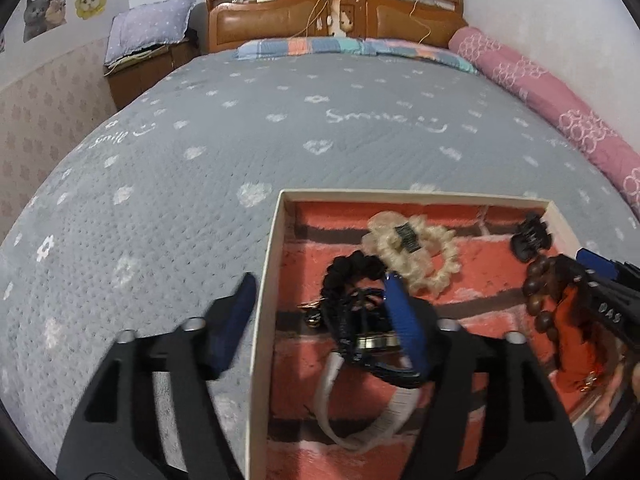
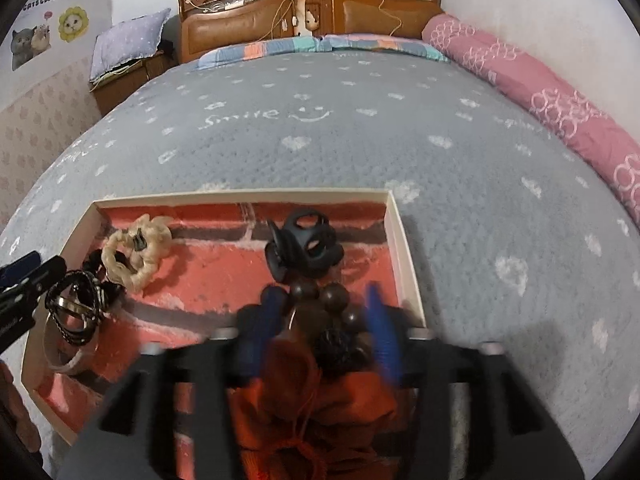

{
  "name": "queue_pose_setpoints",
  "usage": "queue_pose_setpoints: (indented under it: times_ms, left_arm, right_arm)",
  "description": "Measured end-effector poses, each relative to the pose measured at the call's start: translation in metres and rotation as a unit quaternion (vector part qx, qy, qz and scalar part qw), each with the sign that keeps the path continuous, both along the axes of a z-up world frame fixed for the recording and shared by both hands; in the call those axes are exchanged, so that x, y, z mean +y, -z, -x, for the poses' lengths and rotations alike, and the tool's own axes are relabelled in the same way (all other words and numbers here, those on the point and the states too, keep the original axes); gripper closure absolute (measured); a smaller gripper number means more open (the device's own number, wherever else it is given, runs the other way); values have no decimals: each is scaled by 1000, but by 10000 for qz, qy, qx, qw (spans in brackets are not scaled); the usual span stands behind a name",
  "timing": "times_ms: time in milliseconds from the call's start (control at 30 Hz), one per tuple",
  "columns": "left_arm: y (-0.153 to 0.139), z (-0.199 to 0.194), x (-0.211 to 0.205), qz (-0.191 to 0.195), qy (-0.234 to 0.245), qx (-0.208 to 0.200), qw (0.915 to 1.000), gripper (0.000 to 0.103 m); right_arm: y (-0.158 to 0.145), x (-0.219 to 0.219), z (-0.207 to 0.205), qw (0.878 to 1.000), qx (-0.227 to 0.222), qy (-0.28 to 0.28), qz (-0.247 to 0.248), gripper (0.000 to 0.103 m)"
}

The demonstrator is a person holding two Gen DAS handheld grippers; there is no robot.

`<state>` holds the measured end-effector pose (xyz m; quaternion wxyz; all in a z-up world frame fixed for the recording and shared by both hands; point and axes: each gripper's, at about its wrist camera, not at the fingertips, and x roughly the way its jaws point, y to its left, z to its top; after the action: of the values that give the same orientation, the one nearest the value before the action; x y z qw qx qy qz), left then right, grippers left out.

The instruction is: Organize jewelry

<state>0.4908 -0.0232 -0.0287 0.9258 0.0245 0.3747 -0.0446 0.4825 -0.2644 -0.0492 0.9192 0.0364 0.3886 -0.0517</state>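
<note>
Your left gripper point(image 1: 320, 312) hangs nearest, jaws spread astride the box point(image 1: 264, 300) wall, one finger outside on the bed point(image 1: 160, 200), the other beside the black bracelets point(image 1: 360, 320). Lift straight up so nothing snags. To the right, the cream scrunchie point(image 1: 416, 256), the claw clip point(image 2: 304, 248), then your right gripper point(image 2: 324, 312), jaws spread around the wooden beads point(image 2: 332, 300). Withdraw slowly; the orange tassel point(image 2: 312, 408) hides the beads' near end, and blur obscures pad contact.
</note>
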Motion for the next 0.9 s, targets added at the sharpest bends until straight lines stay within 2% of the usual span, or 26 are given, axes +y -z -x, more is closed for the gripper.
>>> queue_pose_setpoints:
  times_ms: [33, 100, 233, 533, 700, 900]
  left_arm:
    - [-2, 3, -3, -49, 9, -59, 10000, 26]
    - [-6, 7, -10, -105, 53, -105, 9999, 22]
    - [-12, 19, -17, -67, 112, -169, 9998, 19]
    - [-25, 41, -11, -32, 98, -352, 9993, 13]
    - [-34, 56, 3, -50, 80, -488, 9988, 12]
    - [-42, 81, 24, -44, 26, -590, 9982, 12]
  right_arm:
    - [-3, 1, 0, 10000, -51, -6, 25, 28]
    - [-7, 3, 0, 9999, -110, -26, 55, 22]
    - [-16, 8, 5, 9994, -302, -104, 153, 15]
    - [-42, -2, 29, 9958, -895, -111, -151, 12]
    - [-47, 6, 48, 9948, -970, -185, -254, 11]
    - [-34, 22, 76, 9953, -933, -218, -163, 10]
